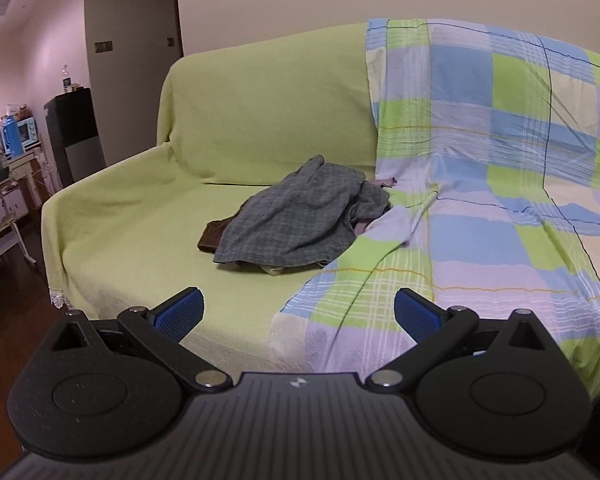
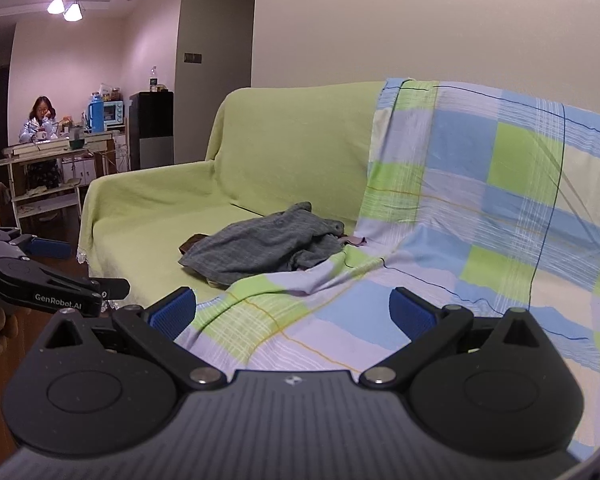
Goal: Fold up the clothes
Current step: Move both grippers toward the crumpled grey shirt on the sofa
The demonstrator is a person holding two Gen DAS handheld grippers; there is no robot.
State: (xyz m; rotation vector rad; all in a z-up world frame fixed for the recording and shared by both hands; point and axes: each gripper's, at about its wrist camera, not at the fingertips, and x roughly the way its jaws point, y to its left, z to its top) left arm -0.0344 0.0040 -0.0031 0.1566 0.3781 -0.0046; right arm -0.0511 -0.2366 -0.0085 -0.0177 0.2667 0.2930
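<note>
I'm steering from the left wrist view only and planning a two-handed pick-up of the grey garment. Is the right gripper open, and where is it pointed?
Observer: The right gripper has its jaws wide apart with nothing between them. It hangs over the checked sheet, with the grey garment ahead and to its left.
Operator: How does my left gripper look from there?
Observer: The left gripper shows at the right view's left edge, jaws apart, in front of the green sofa cover's lace-edged corner.
Operator: Anyone nearby?
Observer: A person sits at a table in the far room, away from the sofa.
</note>
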